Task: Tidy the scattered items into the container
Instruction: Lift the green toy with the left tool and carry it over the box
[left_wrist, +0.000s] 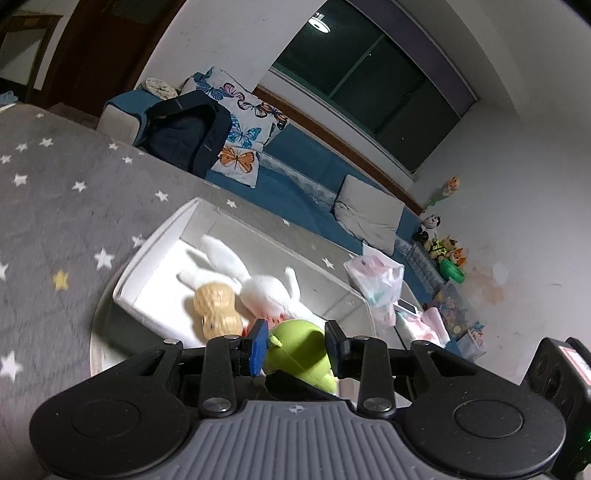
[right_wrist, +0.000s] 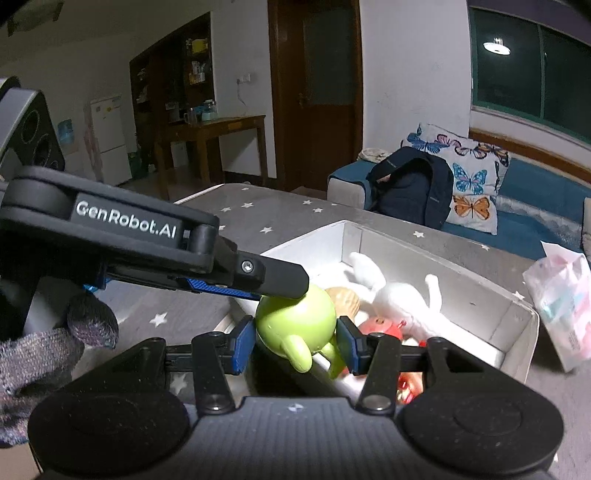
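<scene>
A green round toy (left_wrist: 299, 350) with stubby limbs hangs above the near edge of the white box (left_wrist: 155, 240). My left gripper (left_wrist: 297, 345) is shut on it, its blue pads against the toy's sides. In the right wrist view my right gripper (right_wrist: 295, 345) is also shut on the green toy (right_wrist: 295, 321), while a left gripper finger (right_wrist: 280, 277) lies across the toy's top. Inside the white box (right_wrist: 406, 254) lie a white plush rabbit (right_wrist: 399, 295), a tan peanut-shaped toy (left_wrist: 216, 306) and a red toy (right_wrist: 380, 328).
The box stands on a grey star-patterned cover (left_wrist: 55, 206). A plastic bag of pink items (right_wrist: 561, 295) sits right of the box. Behind are a blue sofa (right_wrist: 535, 206), a butterfly pillow (right_wrist: 476, 177) and a dark backpack (right_wrist: 410, 188). A gloved hand (right_wrist: 37, 350) holds the left gripper.
</scene>
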